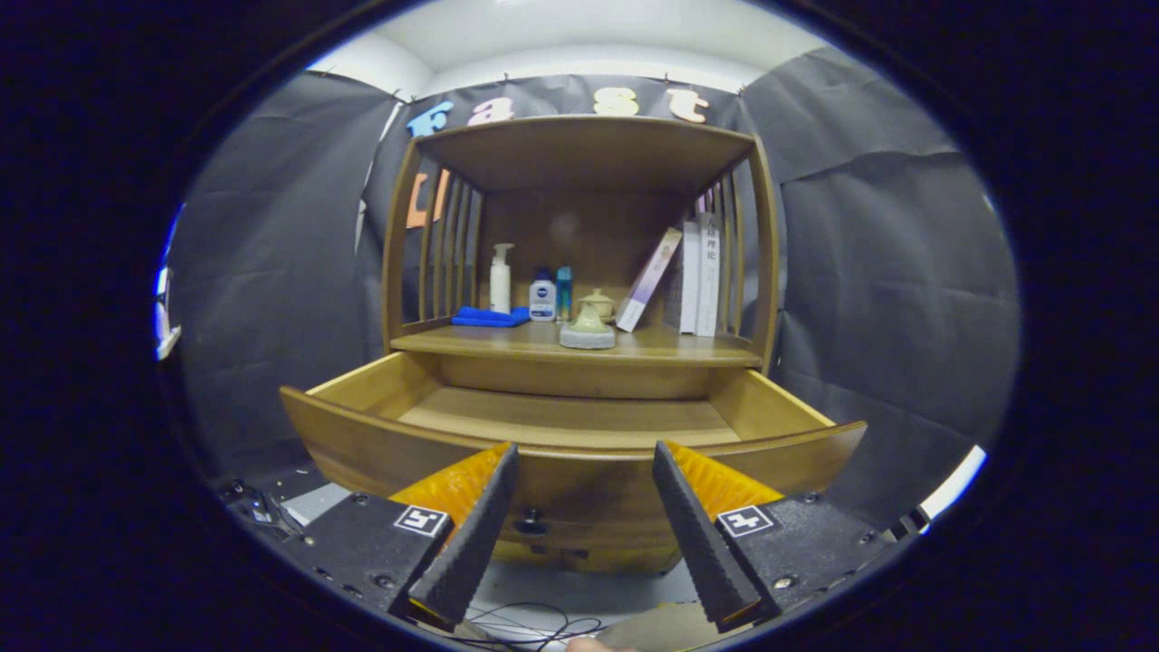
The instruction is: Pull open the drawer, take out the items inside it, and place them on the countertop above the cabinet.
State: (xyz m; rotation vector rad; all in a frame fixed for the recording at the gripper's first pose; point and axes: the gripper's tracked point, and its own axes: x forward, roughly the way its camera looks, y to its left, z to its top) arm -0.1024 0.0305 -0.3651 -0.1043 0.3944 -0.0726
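drawer [561,421]: open, floor bare | desk [688,346]: front right free | blockers: teapot [588,328], bottles [541,297], books [699,276] | tongs [584,493]: parted, holding nothing

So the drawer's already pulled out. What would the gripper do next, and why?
Probably ease back and stop. The drawer stands pulled out, and the part of its floor that shows is bare wood. A small teapot already sits on the countertop above it. The gripper is open, its fingers apart and holding nothing, just before the drawer's front. The near strip behind that front is hidden, so a look there first seems wise.
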